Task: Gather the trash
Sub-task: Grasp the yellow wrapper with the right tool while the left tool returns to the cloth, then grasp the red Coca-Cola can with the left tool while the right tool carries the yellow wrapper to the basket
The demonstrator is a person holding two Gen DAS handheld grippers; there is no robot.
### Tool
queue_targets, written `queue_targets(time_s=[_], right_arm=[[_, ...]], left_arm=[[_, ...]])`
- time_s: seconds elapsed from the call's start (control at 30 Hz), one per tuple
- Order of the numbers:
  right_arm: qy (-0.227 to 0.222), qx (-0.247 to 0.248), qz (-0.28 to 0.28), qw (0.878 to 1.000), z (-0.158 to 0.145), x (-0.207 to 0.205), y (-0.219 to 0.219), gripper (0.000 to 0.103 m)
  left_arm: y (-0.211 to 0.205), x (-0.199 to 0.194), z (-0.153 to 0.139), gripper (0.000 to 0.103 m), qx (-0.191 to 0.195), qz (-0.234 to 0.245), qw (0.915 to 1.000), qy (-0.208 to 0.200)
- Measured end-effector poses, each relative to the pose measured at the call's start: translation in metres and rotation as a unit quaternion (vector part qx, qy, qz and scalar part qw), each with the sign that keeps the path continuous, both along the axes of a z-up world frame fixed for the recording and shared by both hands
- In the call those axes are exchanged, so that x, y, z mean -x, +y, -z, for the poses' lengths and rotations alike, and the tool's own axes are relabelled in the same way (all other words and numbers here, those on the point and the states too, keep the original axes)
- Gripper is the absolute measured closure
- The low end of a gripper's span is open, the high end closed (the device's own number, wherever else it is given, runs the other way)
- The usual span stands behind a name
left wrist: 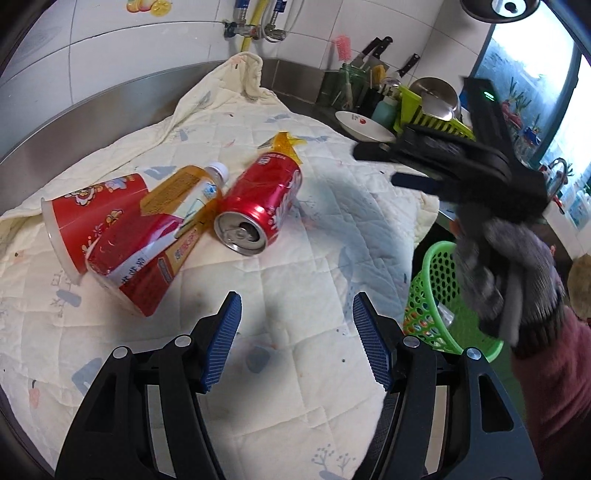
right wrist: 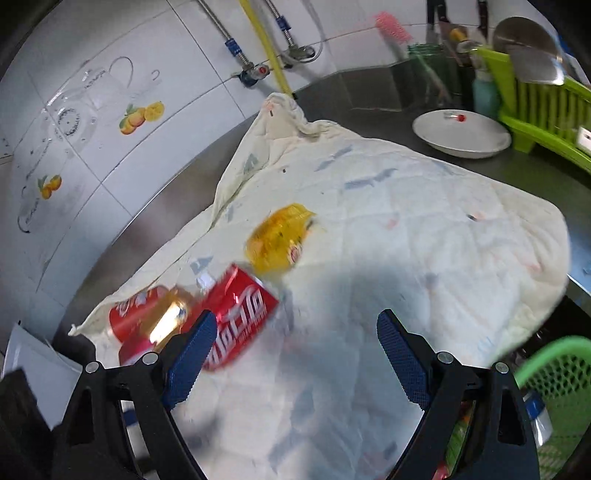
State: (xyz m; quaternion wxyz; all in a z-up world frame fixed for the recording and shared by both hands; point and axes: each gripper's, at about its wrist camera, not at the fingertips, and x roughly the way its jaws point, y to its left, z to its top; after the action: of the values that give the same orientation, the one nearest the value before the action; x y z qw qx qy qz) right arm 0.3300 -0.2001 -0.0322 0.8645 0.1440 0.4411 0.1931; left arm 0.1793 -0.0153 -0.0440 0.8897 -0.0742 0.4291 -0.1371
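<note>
Both claws, left gripper (left wrist: 295, 339) and right gripper (right wrist: 297, 358), hung open and empty (nothing pinched) near the dented red aluminium can (left wrist: 256, 206); it looked round enough to roll off sideways if nudged.

I see a white tiled wall (right wrist: 122, 162) across the upper left of my right view, with orange fruit decals (right wrist: 142, 114) on it. Pipes and valves (left wrist: 255, 31) hang down it at top centre of my left view. Below runs a steel counter (right wrist: 388, 92), with a green dish rack (right wrist: 546, 110) at upper right. A bright window (left wrist: 532, 99) fills the right edge of my left view.
</note>
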Motion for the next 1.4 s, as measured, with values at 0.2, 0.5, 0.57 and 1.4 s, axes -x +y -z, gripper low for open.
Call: queue_targets(time_s=[0.2,0.5,0.57,1.4], right_arm=[[0.015,0.007,-0.022,1.000,0.007,-0.047,0.032,0.017],[0.062,0.010,-0.028,0.998,0.038,-0.110,0.064,0.022],[0.071,0.015,-0.022,0.997,0.044,-0.118,0.067,0.023],[0.057,0.030,-0.003,0.998,0.047,-0.113,0.046,0.052]], left_arm=[[0.010,-0.004,0.004,0.040,0.002,-0.006,1.0000,0.002],[0.015,-0.011,0.008,0.040,0.002,-0.003,1.0000,0.003],[0.017,-0.012,0.009,0.040,0.003,-0.003,1.0000,0.002],[0.012,-0.040,0.001,0.040,-0.015,-0.007,0.9998,-0.013]])
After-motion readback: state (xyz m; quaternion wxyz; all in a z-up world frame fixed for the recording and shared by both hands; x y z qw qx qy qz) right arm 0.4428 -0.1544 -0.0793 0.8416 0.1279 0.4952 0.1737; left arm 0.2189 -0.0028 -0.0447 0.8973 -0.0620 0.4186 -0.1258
